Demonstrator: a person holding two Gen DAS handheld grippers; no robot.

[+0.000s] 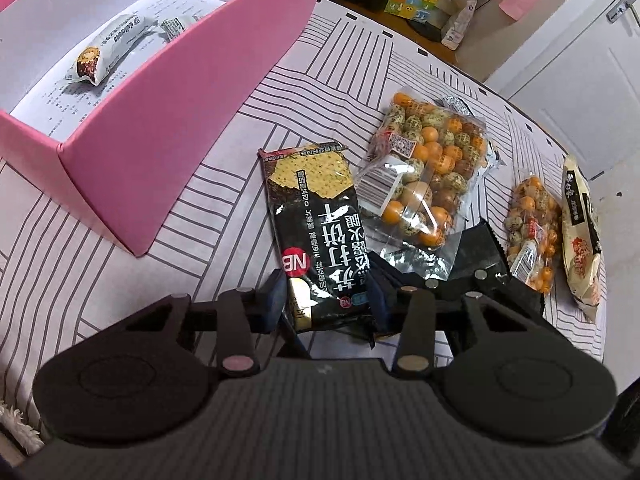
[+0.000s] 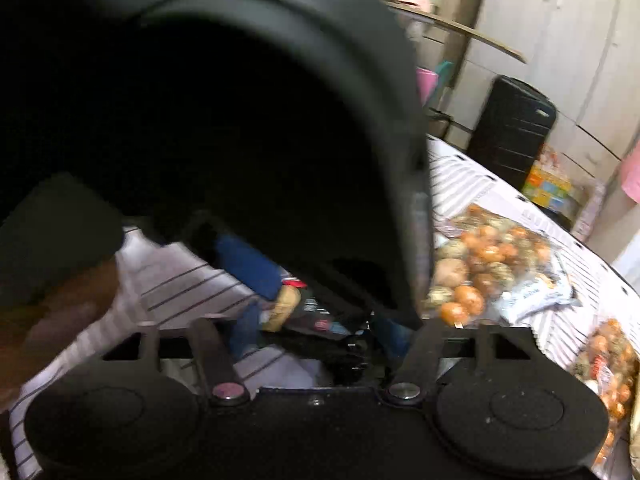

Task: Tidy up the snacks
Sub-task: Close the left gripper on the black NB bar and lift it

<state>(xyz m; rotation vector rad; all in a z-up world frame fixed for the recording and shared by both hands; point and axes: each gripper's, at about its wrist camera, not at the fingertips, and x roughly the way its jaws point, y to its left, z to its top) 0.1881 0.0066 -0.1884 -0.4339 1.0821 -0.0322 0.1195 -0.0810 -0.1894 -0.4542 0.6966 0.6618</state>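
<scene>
My left gripper (image 1: 326, 300) is shut on the near end of a black cracker packet (image 1: 316, 228), which points away over the striped cloth. A pink box (image 1: 160, 128) stands to the left with a wrapped bar (image 1: 106, 50) inside. In the right wrist view my right gripper (image 2: 320, 332) sits close behind the left gripper's black body (image 2: 240, 120), which hides most of the view. Its blue fingers (image 2: 244, 332) close on a dark packet end (image 2: 352, 356). A clear bag of orange and speckled balls (image 1: 424, 168) lies to the right; it also shows in the right wrist view (image 2: 480, 264).
A second small ball bag (image 1: 532, 236) and a cream packet (image 1: 580, 236) lie at the right table edge. A black flat wrapper (image 1: 480, 252) lies beside the left gripper. A black case (image 2: 512, 128) and cabinets stand beyond the table.
</scene>
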